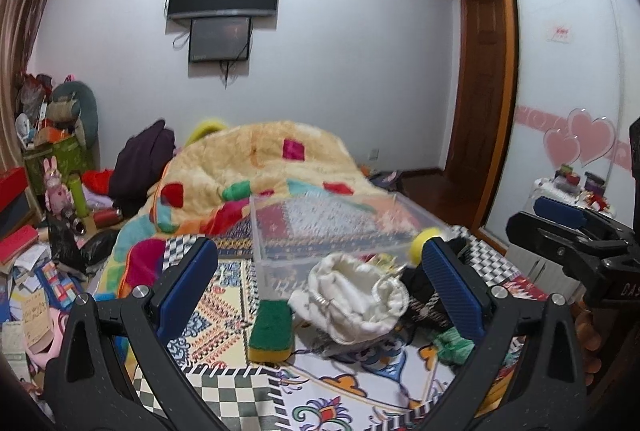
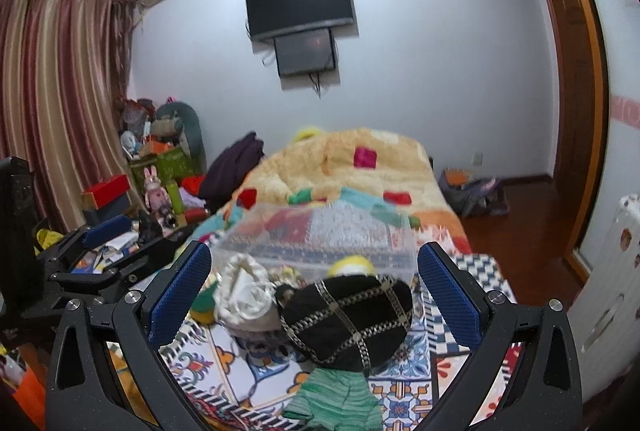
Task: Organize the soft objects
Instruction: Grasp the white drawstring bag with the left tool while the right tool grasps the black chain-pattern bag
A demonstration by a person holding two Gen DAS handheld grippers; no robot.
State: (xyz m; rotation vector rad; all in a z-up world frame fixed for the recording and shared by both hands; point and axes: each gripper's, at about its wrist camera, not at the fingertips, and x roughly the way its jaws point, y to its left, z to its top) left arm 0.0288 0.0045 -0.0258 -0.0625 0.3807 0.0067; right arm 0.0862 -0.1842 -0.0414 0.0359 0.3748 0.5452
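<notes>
A clear plastic bin (image 1: 320,227) (image 2: 320,235) stands on the patterned bed cover. In front of it lie a white fabric pouch (image 1: 352,299) (image 2: 244,295), a black hat with gold trim (image 2: 348,319) (image 1: 424,287), a green and yellow sponge (image 1: 272,327), a green knit piece (image 2: 336,399) (image 1: 452,345) and a yellow soft item (image 1: 426,235) (image 2: 352,265). My left gripper (image 1: 320,271) is open above the pouch and sponge. My right gripper (image 2: 314,279) is open above the black hat and also shows in the left wrist view (image 1: 560,227).
A fluffy yellow blanket (image 1: 260,167) is heaped behind the bin. Clutter, boxes and a pink rabbit toy (image 1: 54,187) fill the left floor. A wardrobe with heart stickers (image 1: 580,143) stands to the right. A white radiator (image 2: 616,291) is at the far right.
</notes>
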